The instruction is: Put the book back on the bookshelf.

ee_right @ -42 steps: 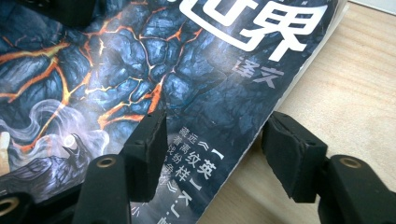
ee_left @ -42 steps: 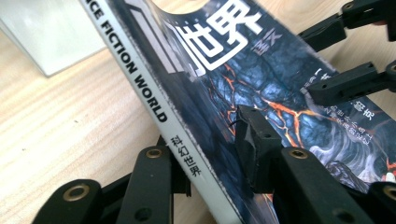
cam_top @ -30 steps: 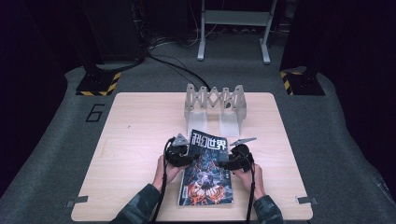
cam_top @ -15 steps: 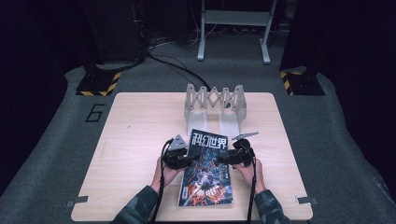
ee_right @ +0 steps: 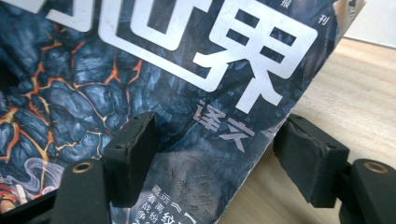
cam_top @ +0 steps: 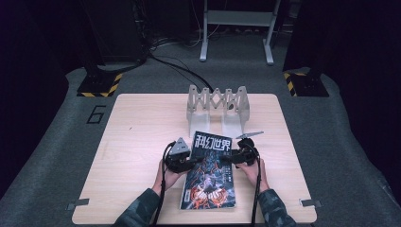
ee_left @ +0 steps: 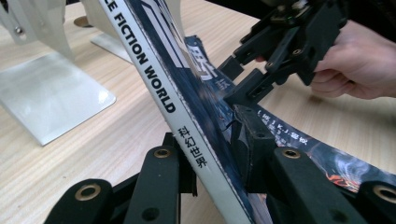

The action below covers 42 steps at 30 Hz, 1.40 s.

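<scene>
The magazine [cam_top: 211,171] is held tilted up off the tabletop [cam_top: 137,142], its spine pinched by the left gripper [ee_left: 212,154]. The right gripper [ee_right: 210,154] has just been opening, its fingers [ee_right: 128,156] loose astride the far edge. The magazine is judged light, floppy and glossy; the stiff spine is the best hold.

Overhead light falls evenly on the table [cam_top: 142,142]; surroundings stay dark. High view is soft. Gripper views are sharp nearby, blurring farther off.
</scene>
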Each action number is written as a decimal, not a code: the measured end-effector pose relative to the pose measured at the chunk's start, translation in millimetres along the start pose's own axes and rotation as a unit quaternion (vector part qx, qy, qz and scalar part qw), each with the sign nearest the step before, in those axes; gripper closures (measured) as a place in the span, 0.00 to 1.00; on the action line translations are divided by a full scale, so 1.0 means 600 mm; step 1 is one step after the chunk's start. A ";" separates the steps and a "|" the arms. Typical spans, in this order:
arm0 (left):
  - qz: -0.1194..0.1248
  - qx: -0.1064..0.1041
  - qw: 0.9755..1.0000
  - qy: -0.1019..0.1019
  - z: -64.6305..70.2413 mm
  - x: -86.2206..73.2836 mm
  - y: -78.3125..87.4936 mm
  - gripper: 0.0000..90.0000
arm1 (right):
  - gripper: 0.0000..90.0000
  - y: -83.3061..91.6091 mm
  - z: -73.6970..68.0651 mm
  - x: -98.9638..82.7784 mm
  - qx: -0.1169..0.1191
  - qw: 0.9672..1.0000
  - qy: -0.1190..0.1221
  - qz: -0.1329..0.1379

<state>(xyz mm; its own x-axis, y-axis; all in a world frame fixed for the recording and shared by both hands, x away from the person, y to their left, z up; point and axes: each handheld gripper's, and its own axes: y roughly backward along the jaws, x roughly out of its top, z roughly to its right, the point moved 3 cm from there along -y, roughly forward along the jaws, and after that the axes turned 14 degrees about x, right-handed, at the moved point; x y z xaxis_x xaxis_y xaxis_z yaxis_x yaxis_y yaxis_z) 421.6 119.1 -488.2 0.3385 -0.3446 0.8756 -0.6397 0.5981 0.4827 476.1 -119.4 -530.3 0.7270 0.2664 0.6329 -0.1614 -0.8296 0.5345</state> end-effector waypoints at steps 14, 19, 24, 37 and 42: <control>-0.025 0.002 1.000 0.003 -0.011 -0.001 -0.002 0.79 | 0.51 0.013 -0.005 -0.002 -0.007 1.000 0.000 0.007; -0.040 -0.002 0.999 0.010 -0.016 0.000 -0.001 0.77 | 0.59 0.020 -0.013 0.000 -0.015 1.000 0.013 0.010; -0.074 -0.019 0.997 0.016 -0.024 0.002 -0.001 0.76 | 0.65 0.024 -0.017 0.002 -0.017 0.999 0.032 -0.003; -0.135 -0.033 0.990 0.024 -0.040 0.017 0.000 0.76 | 0.81 0.037 -0.037 0.018 -0.030 0.997 0.065 -0.030; -0.147 -0.037 0.988 0.020 -0.041 0.023 0.000 0.76 | 0.83 0.038 -0.042 0.023 -0.034 0.996 0.067 -0.040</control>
<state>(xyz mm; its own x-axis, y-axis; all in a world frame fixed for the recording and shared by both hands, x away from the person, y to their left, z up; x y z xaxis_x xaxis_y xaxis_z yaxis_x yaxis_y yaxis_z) 443.0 132.2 -475.8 0.5306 -0.4837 0.6961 -0.4583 0.5271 0.7156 465.6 -122.3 -495.6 0.6442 0.3965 0.6541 -0.1550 -0.7697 0.6193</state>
